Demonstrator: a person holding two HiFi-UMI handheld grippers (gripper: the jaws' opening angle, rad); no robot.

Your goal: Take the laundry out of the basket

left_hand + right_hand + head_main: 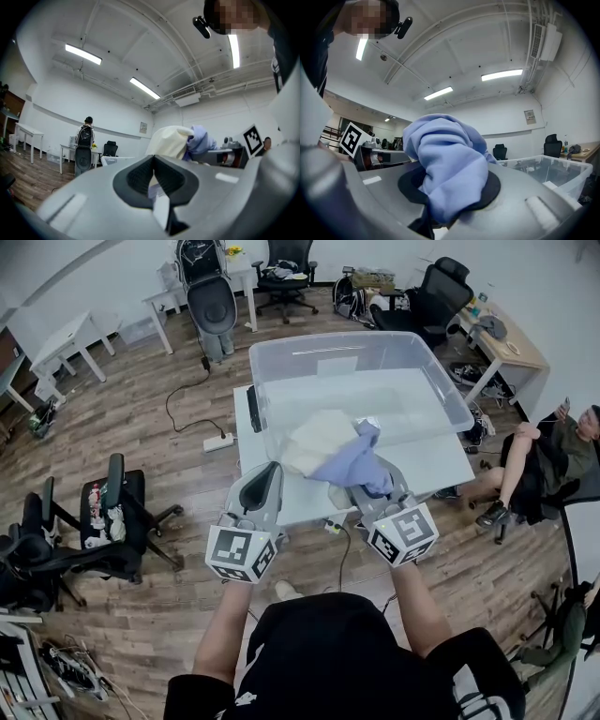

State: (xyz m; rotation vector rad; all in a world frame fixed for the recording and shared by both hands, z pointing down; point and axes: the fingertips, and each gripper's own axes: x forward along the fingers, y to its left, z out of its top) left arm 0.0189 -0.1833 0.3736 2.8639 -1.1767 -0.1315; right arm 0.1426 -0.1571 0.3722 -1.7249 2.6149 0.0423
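A clear plastic bin (pixel 356 341) serves as the basket on a white table (pixel 450 470). My right gripper (pixel 372 487) is shut on a lavender-blue garment (pixel 352 463), lifted over the bin's near wall; the cloth (pixel 445 164) bulges out of its jaws (pixel 445 190). A cream garment (pixel 314 439) rises beside it, partly under the lavender one. My left gripper (pixel 273 469) sits at the cream cloth's near left corner. Its pads meet with no cloth seen between them (pixel 152 161). The cream cloth (pixel 171 140) stands just beyond the tips; contact is unclear.
Black office chairs (pixel 117 512) stand on the wood floor at left. A power strip (pixel 217 442) with its cable lies left of the table. A person (pixel 553 451) sits at the right. Desks and more chairs (pixel 211 306) line the back.
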